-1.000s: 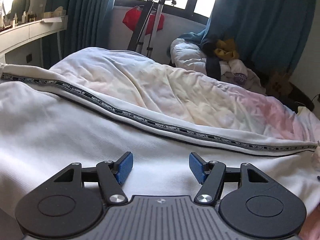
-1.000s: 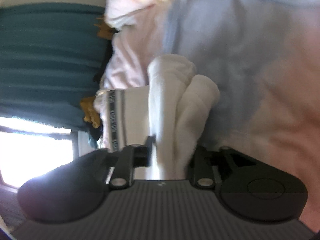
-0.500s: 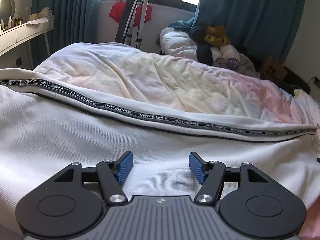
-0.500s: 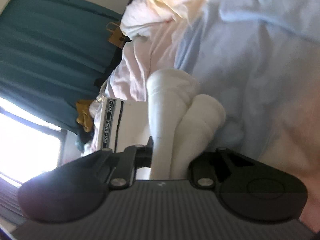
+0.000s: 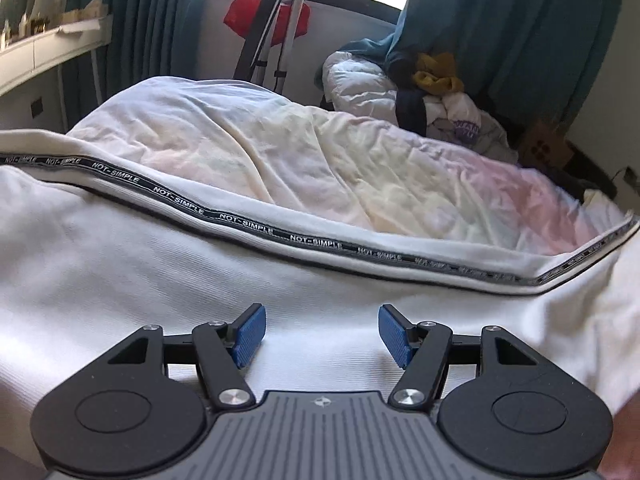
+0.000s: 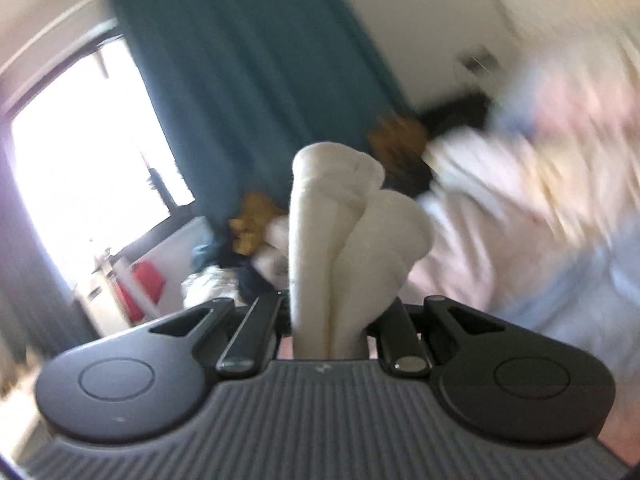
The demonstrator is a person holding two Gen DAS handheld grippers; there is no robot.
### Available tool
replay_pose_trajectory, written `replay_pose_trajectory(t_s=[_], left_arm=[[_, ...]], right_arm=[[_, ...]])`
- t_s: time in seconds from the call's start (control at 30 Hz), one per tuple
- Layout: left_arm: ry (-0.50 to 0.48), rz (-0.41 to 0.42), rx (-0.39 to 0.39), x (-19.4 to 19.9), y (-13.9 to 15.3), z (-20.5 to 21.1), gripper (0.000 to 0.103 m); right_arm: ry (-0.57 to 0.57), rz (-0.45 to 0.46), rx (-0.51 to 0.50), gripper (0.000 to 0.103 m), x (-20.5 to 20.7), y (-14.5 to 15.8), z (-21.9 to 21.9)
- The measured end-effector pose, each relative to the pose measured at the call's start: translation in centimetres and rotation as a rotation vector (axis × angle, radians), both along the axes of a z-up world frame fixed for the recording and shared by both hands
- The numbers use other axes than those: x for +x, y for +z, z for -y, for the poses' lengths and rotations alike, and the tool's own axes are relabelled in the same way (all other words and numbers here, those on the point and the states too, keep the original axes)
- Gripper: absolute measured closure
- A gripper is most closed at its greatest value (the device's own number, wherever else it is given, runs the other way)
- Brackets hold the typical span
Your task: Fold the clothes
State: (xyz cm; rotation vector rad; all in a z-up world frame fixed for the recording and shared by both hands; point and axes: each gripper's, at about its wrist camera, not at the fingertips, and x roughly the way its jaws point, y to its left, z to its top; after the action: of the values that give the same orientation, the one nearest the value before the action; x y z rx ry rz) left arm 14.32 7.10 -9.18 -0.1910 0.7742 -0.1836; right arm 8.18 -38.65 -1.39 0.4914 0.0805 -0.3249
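On the bed (image 5: 280,152), the left gripper (image 5: 320,334) is hovering with jaws apart over the white garment (image 5: 160,272), its lettered black stripe (image 5: 240,218) running across the bedding. The right gripper (image 6: 328,320) is clamping a bunched fold of the same garment, raised before teal curtains (image 6: 256,92).

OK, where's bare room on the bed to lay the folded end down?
Free: the rumpled duvet beyond the white garment and its NOT-SIMPLE stripe. Crowded: the clothes pile by the curtain at the far end.
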Motion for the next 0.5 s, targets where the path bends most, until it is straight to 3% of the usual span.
replay_pose_trajectory(t_s=[0.17,0.27,0.37,0.5], left_arm=[[0.017,0.025,-0.031,-0.7,1.4,-0.8,0.037],[0.028,0.044,-0.046,-1.3,2.4,-1.4,0.034],[0.057,0.061,-0.072,-1.8,3.3,-2.7,0.032],[0.076,0.066,-0.119,-2.2,3.8,-4.1,0.03]], right_arm=[[0.185,0.026,-0.295,0.09,-0.1,4.5,-9.6],[0.314,-0.01,-0.434,0.09,-0.7,3.7,-15.8],[0.447,-0.089,-0.545,0.09,-1.5,0.2,-21.9],[0.637,-0.259,-0.671,0.09,-2.3,-7.4,-28.1]])
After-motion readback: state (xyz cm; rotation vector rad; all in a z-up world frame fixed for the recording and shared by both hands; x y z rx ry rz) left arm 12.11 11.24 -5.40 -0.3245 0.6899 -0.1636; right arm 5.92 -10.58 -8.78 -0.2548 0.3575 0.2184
